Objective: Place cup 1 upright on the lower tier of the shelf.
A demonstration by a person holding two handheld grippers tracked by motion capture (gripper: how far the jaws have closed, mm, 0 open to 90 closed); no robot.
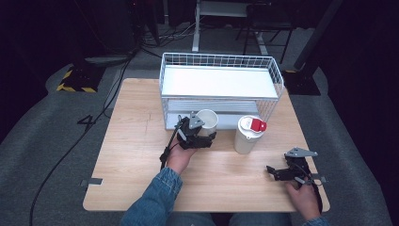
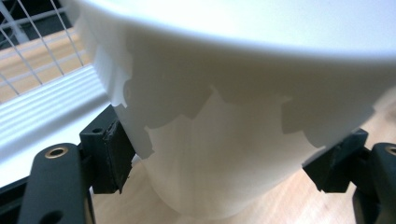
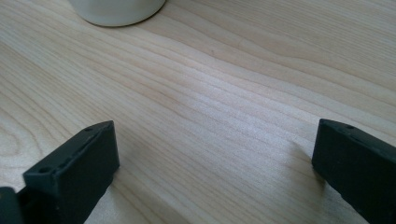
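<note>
A white open cup (image 1: pixel 207 120) stands just in front of the wire rack's lower shelf, and my left gripper (image 1: pixel 203 136) is shut on its side. In the left gripper view the cup (image 2: pixel 233 93) looms close, with a black pad pressed on each flank and my left gripper (image 2: pixel 219 163) low around its body. My right gripper (image 1: pixel 281 172) rests at the table's front right with its jaws wide apart and only bare wood between them (image 3: pixel 215 158).
A white two-level wire rack (image 1: pixel 221 84) stands at the back of the wooden table (image 1: pixel 136 160). A white lidded container with a red tab (image 1: pixel 248 134) stands right of the cup; its base (image 3: pixel 116 11) is ahead of the right gripper.
</note>
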